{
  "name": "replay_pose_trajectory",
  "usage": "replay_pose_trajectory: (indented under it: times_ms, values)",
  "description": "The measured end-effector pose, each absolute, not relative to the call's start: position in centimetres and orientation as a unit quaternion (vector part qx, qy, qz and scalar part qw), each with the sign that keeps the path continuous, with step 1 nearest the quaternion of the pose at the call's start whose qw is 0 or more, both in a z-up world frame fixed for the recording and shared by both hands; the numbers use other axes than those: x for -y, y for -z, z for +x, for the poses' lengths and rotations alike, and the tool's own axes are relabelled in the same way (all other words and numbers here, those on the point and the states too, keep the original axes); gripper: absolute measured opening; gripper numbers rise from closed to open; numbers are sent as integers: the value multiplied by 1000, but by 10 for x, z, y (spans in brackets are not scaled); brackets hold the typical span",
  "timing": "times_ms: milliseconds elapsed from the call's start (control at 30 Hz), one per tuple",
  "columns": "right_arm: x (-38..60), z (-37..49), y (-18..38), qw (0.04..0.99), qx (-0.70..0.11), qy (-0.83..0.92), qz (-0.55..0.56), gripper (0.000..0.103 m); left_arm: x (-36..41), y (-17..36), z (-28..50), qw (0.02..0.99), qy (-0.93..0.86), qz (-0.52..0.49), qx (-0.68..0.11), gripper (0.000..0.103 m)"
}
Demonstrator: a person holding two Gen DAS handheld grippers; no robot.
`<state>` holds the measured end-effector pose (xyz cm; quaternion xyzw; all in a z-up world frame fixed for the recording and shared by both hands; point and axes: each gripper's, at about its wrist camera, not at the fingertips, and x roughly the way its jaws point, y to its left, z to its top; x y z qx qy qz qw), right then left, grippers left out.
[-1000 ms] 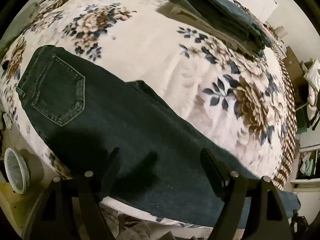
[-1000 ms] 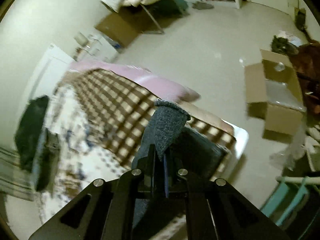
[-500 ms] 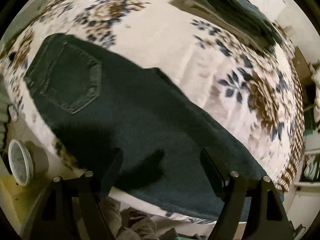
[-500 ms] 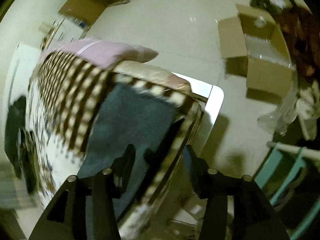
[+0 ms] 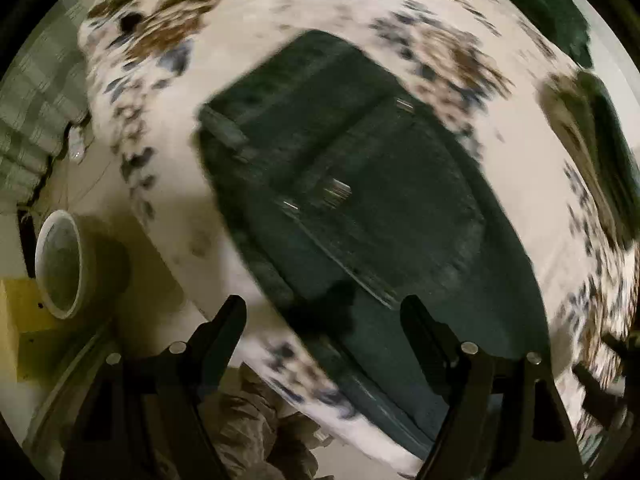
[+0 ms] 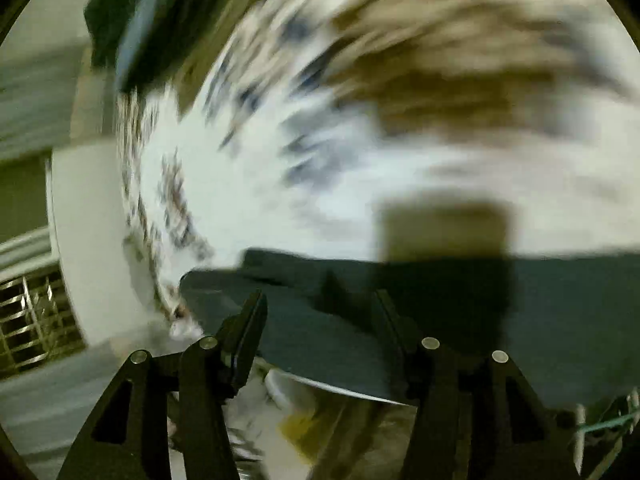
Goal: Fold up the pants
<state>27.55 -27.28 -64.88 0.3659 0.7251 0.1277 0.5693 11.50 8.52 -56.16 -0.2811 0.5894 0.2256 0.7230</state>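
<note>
Dark jeans (image 5: 360, 208) lie flat on a floral bedspread (image 5: 280, 12), waist and back pocket toward the upper left in the left wrist view. My left gripper (image 5: 324, 316) is open and empty, above the jeans near the bed's edge. In the blurred right wrist view the jeans' leg (image 6: 560, 312) runs along the bed's edge. My right gripper (image 6: 320, 308) is open and empty just over that cloth.
A white bowl (image 5: 60, 264) sits on a yellow surface (image 5: 16, 320) left of the bed. Crumpled cloth (image 5: 256, 436) lies on the floor below. Folded dark clothes (image 6: 132, 20) are stacked at the far side of the bed.
My right gripper let go of the jeans' leg end, opened, and swung from the foot of the bed over the spread. My left gripper moved toward the waist end.
</note>
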Motion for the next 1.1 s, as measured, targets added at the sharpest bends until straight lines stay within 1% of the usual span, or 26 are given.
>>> replay_pose_trajectory:
  times_ms: [67, 167, 233, 267, 333, 400, 500, 600, 733, 767, 833, 900, 967, 1033, 1100]
  values:
    - [225, 303, 669, 537, -757, -135, 346, 57, -100, 567, 112, 716, -236, -292, -589, 78]
    - [182, 321, 698, 492, -794, -123, 336, 57, -118, 573, 109, 707, -244, -308, -588, 78]
    - [164, 324, 711, 482, -815, -97, 307, 57, -126, 578, 109, 702, -245, -316, -589, 78]
    - [156, 328, 716, 479, -824, -85, 290, 55, -129, 580, 109, 700, -245, -319, -591, 78]
    - [147, 331, 721, 477, -840, -58, 251, 37, -133, 586, 109, 694, -242, -327, -594, 78]
    - [149, 328, 719, 487, -837, -39, 247, 10, -136, 593, 113, 689, -237, -330, -600, 78]
    - [157, 325, 702, 514, -825, -27, 234, 5, -138, 600, 114, 686, -230, -331, -605, 78]
    - [169, 328, 674, 550, -800, -24, 238, 4, -140, 603, 118, 685, -224, -331, -609, 78]
    - [207, 333, 666, 552, -774, -16, 311, 2, -139, 604, 118, 683, -219, -342, -607, 78]
    - [224, 335, 662, 562, -758, -8, 330, 0, -139, 604, 118, 681, -217, -345, -608, 78]
    - [253, 346, 651, 591, -727, -6, 350, 0, -142, 606, 115, 679, -211, -348, -611, 78]
    - [273, 354, 649, 576, -721, -33, 385, 0, -140, 603, 115, 682, -204, -345, -611, 78]
    - [283, 355, 646, 558, -735, -61, 381, 1, -136, 602, 116, 683, -198, -347, -611, 78]
    - [281, 348, 648, 535, -759, -94, 360, 8, -130, 599, 119, 686, -191, -352, -608, 78]
    - [270, 343, 653, 512, -772, -121, 357, 31, -124, 599, 121, 686, -177, -362, -606, 78]
